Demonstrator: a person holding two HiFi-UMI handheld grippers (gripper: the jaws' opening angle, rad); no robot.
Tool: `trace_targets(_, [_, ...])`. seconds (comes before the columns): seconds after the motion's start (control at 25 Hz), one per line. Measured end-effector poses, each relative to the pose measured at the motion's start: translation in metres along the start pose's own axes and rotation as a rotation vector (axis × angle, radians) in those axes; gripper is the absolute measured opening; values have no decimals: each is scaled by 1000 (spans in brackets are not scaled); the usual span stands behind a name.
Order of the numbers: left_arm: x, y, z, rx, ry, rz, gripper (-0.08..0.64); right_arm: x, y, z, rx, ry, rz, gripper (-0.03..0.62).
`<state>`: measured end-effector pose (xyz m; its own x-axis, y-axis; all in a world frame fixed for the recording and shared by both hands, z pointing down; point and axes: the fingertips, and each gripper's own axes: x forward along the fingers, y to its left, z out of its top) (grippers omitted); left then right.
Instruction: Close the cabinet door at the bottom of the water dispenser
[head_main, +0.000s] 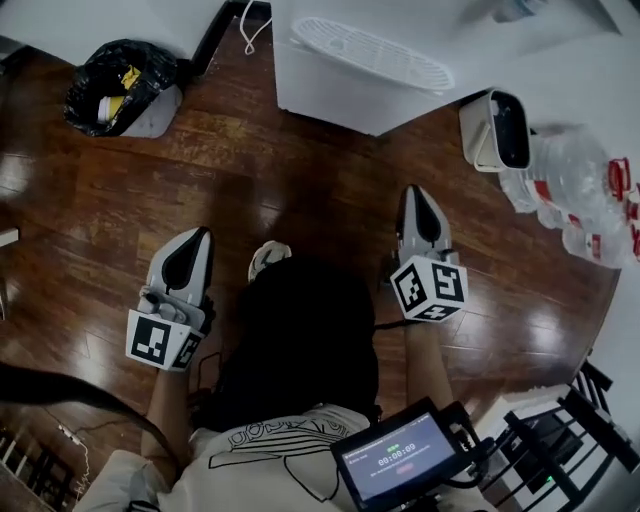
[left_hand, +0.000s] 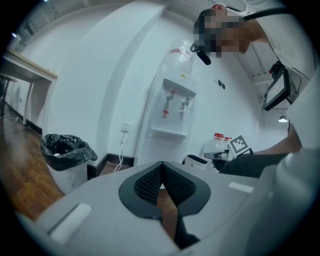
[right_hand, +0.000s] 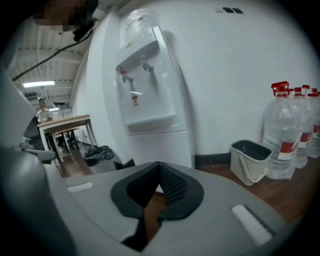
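The white water dispenser (head_main: 360, 70) stands against the wall ahead of me, with a bottle on top and two taps (right_hand: 134, 70). Its bottom cabinet door (right_hand: 160, 147) looks flush with the body in the right gripper view. The dispenser (left_hand: 169, 120) is also ahead in the left gripper view. My left gripper (head_main: 202, 236) hovers over the wooden floor, well short of the dispenser, its jaws shut and empty (left_hand: 161, 166). My right gripper (head_main: 412, 192) is held a little nearer the dispenser, also shut with nothing between its pads (right_hand: 159, 166).
A bin lined with a black bag (head_main: 120, 85) stands left of the dispenser, with a white cord (head_main: 250, 30) near the wall. A small white pail (head_main: 497, 130) and several water bottles (head_main: 585, 195) sit to the right. A dark rack (head_main: 570, 440) is at my lower right.
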<state>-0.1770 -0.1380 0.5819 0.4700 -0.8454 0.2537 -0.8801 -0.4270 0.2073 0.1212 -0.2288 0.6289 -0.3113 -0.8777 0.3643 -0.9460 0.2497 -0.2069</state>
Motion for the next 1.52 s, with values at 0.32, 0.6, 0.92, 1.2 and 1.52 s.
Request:
trace_targets(0.32, [-29, -129, 111, -54, 172, -186, 20, -180, 96, 57, 66, 221, 60, 3])
trace_targets(0.6, [-110, -219, 305, -17, 58, -219, 14, -310, 179, 231, 60, 140, 79, 3])
trace_targets(0.92, [-195, -282, 414, 59, -35, -337, 5, -392, 261, 368, 29, -121, 108, 3])
trace_targets(1.2, [-219, -297, 435, 82, -76, -382, 5, -413, 278, 380, 75, -183, -62, 0])
trace_targets(1.52, [-253, -287, 439, 81, -95, -374, 5, -438, 314, 367, 5, -169, -10, 2])
